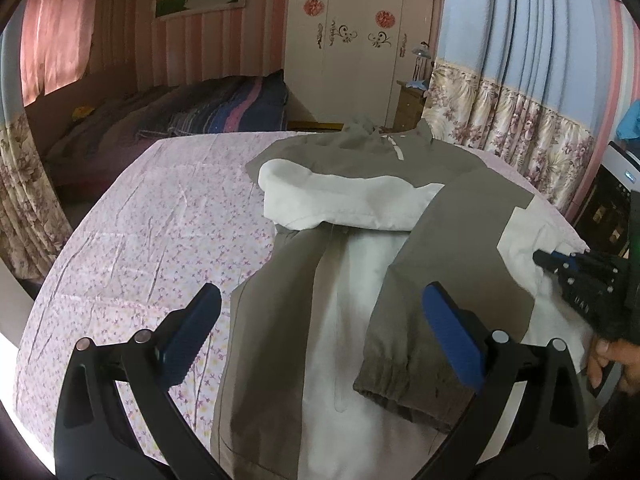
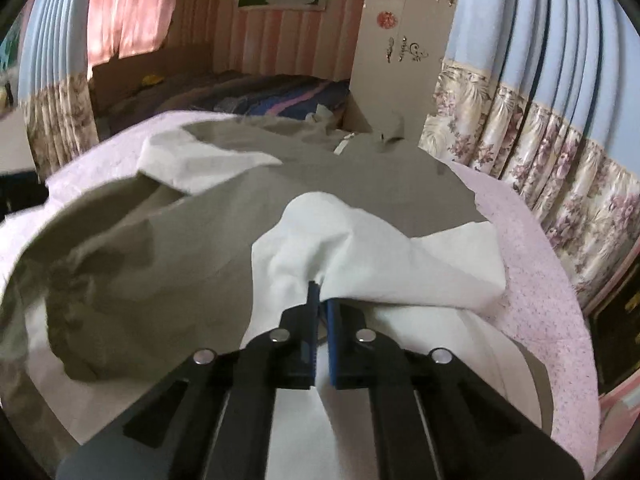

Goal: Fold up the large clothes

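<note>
Bed (image 1: 132,216) with pink floral sheet fills most of both views; a second bed with a dark striped quilt (image 1: 224,108) sits behind it, white wardrobe (image 1: 352,40) at the back wall, floral curtain (image 1: 500,120) on the right.

Jacket (image 1: 320,300), olive and white, lies spread on the sheet, collar toward the far end. One white sleeve (image 1: 340,196) is folded across the chest; the olive sleeve with elastic cuff (image 1: 404,380) lies diagonally down the front.

Left gripper (image 1: 324,332): jaws wide apart, nothing between the blue pads, hovering over the jacket's lower front.

Right gripper (image 2: 320,300): jaws together, clamped on a bunch of white jacket fabric at the jacket's right edge; fabric tents up at the pinch. In the left wrist view it's at the right edge, person's hand (image 1: 612,360) on the grip.
</note>
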`<state>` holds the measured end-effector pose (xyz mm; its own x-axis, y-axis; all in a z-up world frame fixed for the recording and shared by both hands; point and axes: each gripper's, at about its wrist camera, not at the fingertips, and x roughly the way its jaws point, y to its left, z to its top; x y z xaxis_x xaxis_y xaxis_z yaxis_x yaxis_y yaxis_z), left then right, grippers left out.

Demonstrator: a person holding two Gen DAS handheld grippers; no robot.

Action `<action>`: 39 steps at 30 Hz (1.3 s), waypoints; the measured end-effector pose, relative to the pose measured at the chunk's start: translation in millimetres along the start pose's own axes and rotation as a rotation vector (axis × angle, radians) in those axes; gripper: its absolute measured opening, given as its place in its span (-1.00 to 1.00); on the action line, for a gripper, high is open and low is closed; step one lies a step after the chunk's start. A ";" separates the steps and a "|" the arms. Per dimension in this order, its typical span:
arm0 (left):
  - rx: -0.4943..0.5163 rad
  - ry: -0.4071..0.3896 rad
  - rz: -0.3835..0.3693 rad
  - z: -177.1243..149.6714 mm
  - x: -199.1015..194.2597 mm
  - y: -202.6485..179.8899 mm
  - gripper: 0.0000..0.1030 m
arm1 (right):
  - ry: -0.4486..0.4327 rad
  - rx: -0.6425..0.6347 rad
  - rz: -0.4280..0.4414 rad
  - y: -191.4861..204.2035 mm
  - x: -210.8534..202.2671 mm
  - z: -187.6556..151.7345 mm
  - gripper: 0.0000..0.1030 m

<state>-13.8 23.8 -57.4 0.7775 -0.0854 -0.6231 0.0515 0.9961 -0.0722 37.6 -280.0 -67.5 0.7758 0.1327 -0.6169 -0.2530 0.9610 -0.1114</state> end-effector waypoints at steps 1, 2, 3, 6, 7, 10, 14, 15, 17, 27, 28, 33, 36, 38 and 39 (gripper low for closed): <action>0.001 -0.003 0.002 0.8 -0.5 -0.1 0.94 | -0.015 0.004 -0.007 -2.1 -3.5 3.1 -0.96; 0.002 -0.007 0.004 1.6 -1.4 0.2 0.94 | -0.042 0.004 -0.022 -4.4 -10.1 6.9 -0.96; 0.006 -0.013 0.010 3.0 -2.2 0.7 0.94 | -0.060 0.003 -0.033 -5.5 -14.3 9.9 -0.96; 0.010 -0.026 0.028 8.5 -3.3 3.5 0.94 | -0.122 0.008 -0.091 -16.8 -32.4 22.6 -0.96; 0.010 -0.030 0.033 10.5 -3.6 4.1 0.94 | -0.143 0.007 -0.117 -22.6 -38.3 27.0 -0.96; 0.011 -0.043 0.056 19.8 -3.4 6.7 0.94 | -0.208 0.015 -0.229 -54.3 -56.3 42.5 -0.96; 0.011 -0.068 0.083 34.7 -5.1 12.5 0.94 | -0.224 0.053 -0.379 -112.1 -64.7 52.2 -0.96; 0.009 -0.082 0.094 39.8 -7.4 15.2 0.94 | -0.222 0.060 -0.437 -129.2 -65.7 51.3 -0.96; 0.008 -0.102 0.114 47.3 -10.5 20.4 0.94 | -0.193 0.074 -0.546 -160.8 -64.0 45.6 -0.97; 0.007 -0.069 0.162 54.8 11.9 41.8 0.94 | 0.199 0.221 -0.677 -258.8 9.5 -25.9 -0.92; 0.014 -0.058 0.171 54.1 16.3 43.1 0.94 | 0.215 0.241 -0.667 -259.4 8.9 -28.1 -0.92; 0.014 -0.038 0.209 54.1 28.6 58.2 0.94 | 0.166 0.385 -0.613 -266.7 -26.4 -19.9 -0.92; -0.001 -0.026 0.218 54.7 34.0 69.4 0.94 | 0.176 0.348 -0.590 -258.8 -35.9 -9.7 -0.85; -0.004 -0.021 0.225 55.3 38.8 75.3 0.94 | 0.154 0.366 -0.516 -260.3 -45.5 -1.3 -0.49; -0.004 -0.018 0.225 56.0 41.6 77.7 0.94 | 0.139 0.398 -0.455 -264.2 -49.1 1.1 -0.35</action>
<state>57.7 98.9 -45.4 0.7800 0.1395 -0.6100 -0.1271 0.9898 0.0638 67.0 -540.1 -6.9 0.6662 -0.3188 -0.6741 0.3411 0.9342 -0.1047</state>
